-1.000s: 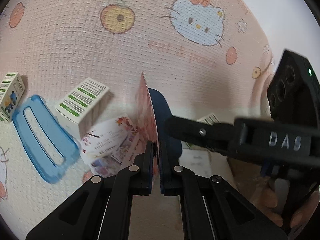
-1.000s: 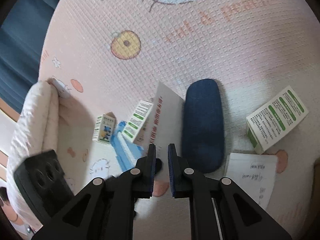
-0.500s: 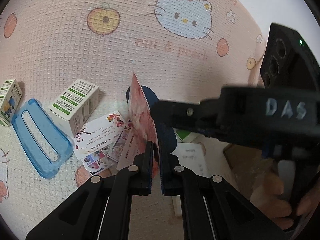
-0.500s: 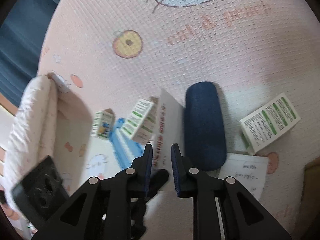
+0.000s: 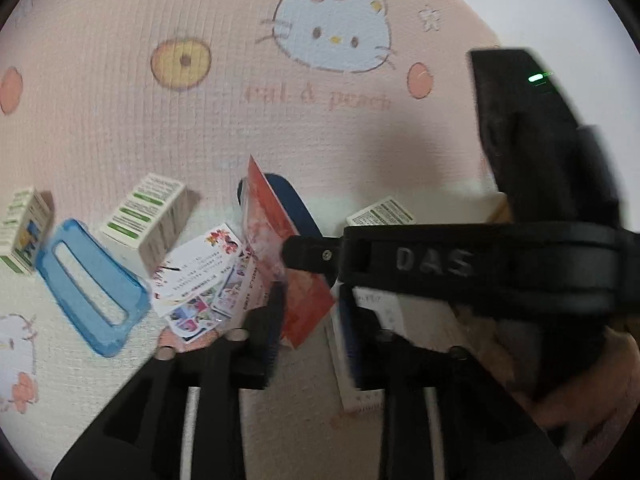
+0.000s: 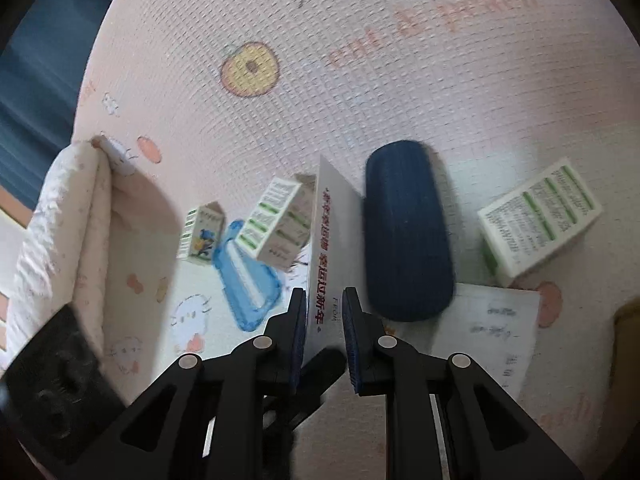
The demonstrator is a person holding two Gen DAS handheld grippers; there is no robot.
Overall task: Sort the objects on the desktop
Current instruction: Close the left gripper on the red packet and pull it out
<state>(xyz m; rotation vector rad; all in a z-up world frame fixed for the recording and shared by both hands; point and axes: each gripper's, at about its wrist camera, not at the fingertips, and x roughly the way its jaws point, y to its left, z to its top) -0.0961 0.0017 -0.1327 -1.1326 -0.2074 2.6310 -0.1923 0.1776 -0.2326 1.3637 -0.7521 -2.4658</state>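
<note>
Left wrist view: my left gripper (image 5: 310, 320) has just been opening, and its fingers (image 5: 264, 332) now stand about half spread on either side of the red-faced card (image 5: 280, 248), with a gap between each pad and the card. The card stands on edge, tilted, its lower corner between my left fingers. From the right of this view my right gripper (image 5: 294, 254) reaches across, its tip laid against the card's face. Behind the card lies the dark blue case (image 5: 294, 210). To its left a loose pile of printed cards (image 5: 200, 280) lies flat on the worktop (image 5: 120, 120), beside a blue plastic frame (image 5: 86, 284), a green-striped box (image 5: 148, 208) and a small carton (image 5: 20, 228) further left. A hand (image 5: 592, 376) is at the lower right edge.

Right wrist view: my right gripper (image 6: 323, 320) shows narrow-set fingers (image 6: 296, 332) with the card's white back (image 6: 334, 248) passing between them; the card leans against the left pad, and I cannot tell whether the right pad presses on it. The dark blue case (image 6: 408, 232) lies just right of the card, a second green-striped box (image 6: 536, 216) farther right, and a sheet of paper (image 6: 492, 328) flat below it. The blue plastic frame (image 6: 244, 276), green-striped box (image 6: 276, 220) and small carton (image 6: 202, 232) sit left of the card.
</note>
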